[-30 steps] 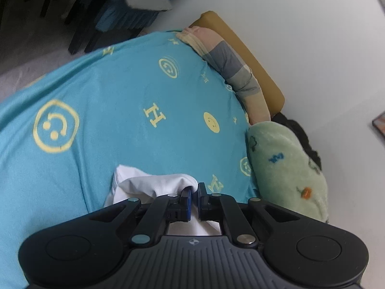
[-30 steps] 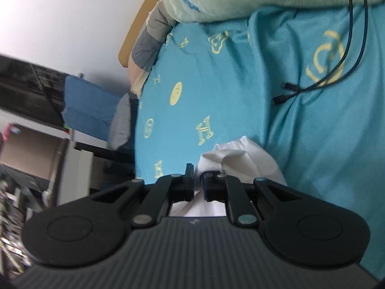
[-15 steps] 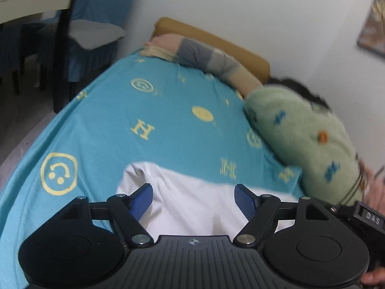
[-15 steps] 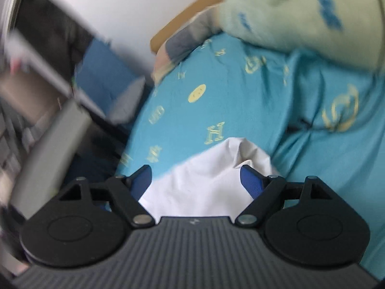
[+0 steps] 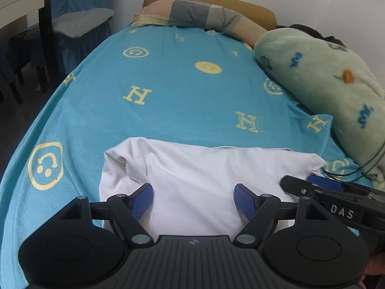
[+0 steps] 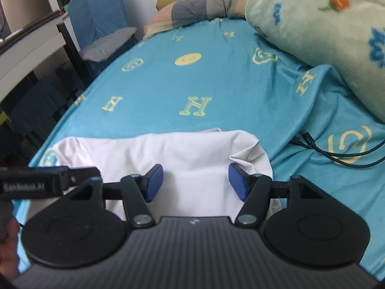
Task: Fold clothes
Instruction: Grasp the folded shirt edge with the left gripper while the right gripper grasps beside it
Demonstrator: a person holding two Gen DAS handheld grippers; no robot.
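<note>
Lying flat on the turquoise bedsheet (image 5: pixel 182 91), the white garment (image 5: pixel 197 175) sits at the near end of the bed, its left corner bunched into a small fold. Over its left part hovers the left gripper (image 5: pixel 193 198), blue pads spread wide with nothing between them. Just beside it, over the garment's right edge, the right gripper (image 6: pixel 196 180) is likewise spread apart and empty. Further right, black cables (image 6: pixel 336 154) trail across the sheet, and a pale green fleece blanket (image 6: pixel 320 26) is heaped along the bed's right side.
</note>
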